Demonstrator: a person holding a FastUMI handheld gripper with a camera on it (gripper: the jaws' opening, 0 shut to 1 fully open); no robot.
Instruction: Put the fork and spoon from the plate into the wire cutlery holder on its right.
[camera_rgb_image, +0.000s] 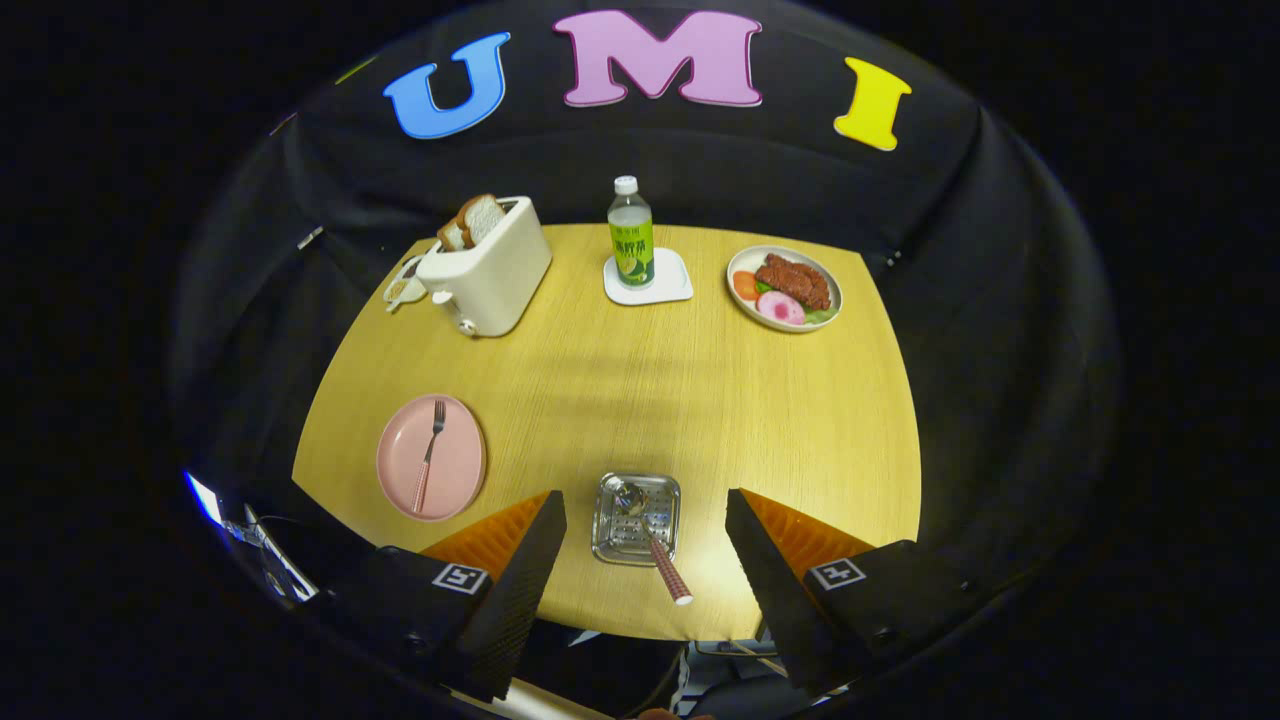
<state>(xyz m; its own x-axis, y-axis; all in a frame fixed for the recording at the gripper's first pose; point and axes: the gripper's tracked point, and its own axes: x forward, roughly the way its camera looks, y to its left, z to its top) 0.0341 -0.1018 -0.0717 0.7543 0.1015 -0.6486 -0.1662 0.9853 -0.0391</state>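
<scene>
Gripper view: your gripper (645, 520) is spread wide with nothing between the jaws, hanging above the near edge of the round light-wood table (700, 400). The two fingers sit well apart, one on each side of the holder.

Right in the gap between the fingers, just ahead of them, sits the small square shiny wire cutlery holder (636, 518). The spoon with the pink checked handle (650, 540) is already in it, bowl end down inside the basket and the handle leaning out toward you, tilted a bit to the right finger's side. It touches neither finger.

Off to the left of your left finger, a little beyond its tip, is the round pink plate (455, 480). The metal fork with the pink handle (429, 455) lies flat on it, tines pointing away from you and handle toward you. So the fork is still on the plate and the spoon is in the holder, with the plate and holder near each other but not touching.

Further out, well beyond the fingers:
- a cream two-slot toaster (490, 270) on the far left with slices of bread (470, 222) sticking up out of it
- a clear drink bottle with a white cap and green label (631, 232) standing upright on a white square coaster (650, 285), roughly straight ahead
- a white round plate of food (830, 285) on the far right, holding a brown piece of meat plus orange, pink and green bits

There's something small and pale just behind the toaster, can't tell what it is.
</scene>
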